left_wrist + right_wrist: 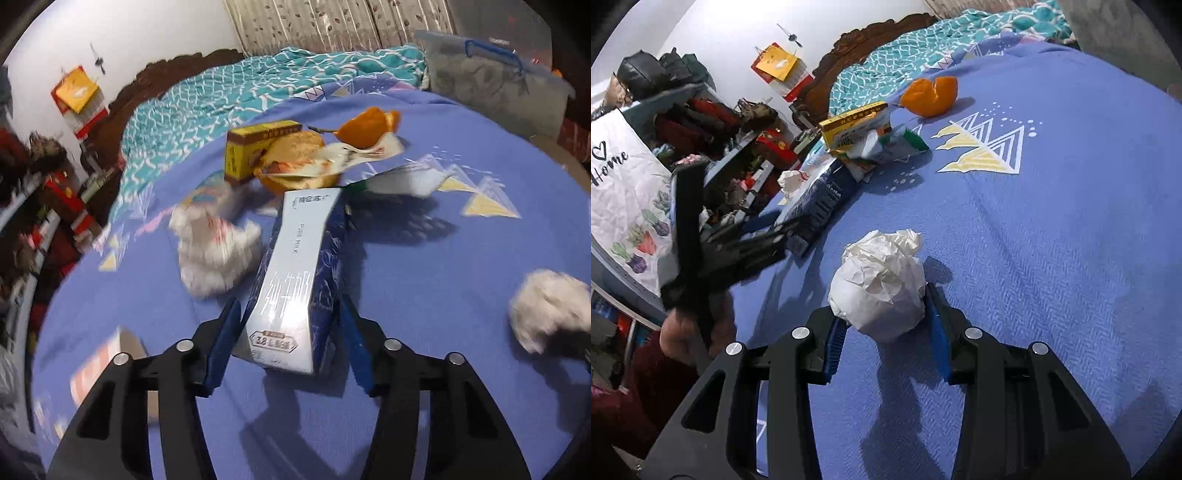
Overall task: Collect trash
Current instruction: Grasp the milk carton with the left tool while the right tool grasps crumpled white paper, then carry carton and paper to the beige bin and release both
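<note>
Across the blue bedsheet point(1052, 229) with its printed triangle pattern, the trash lies scattered, and a teal quilt point(221, 110) is bunched at the far end. Nearest the left gripper point(290, 317) is a pure-milk carton point(295, 273), lying lengthwise with both blue pads pressed against its sides, so the jaws grip it. Beyond the carton sit a yellow box point(251, 151), a foil-lidded cup point(295, 162) and an orange peel point(369, 127). Just left of the carton lies a crumpled wrapper point(214, 251). The right gripper point(884, 314) clamps a crumpled white paper ball point(882, 284) between its pads.
</note>
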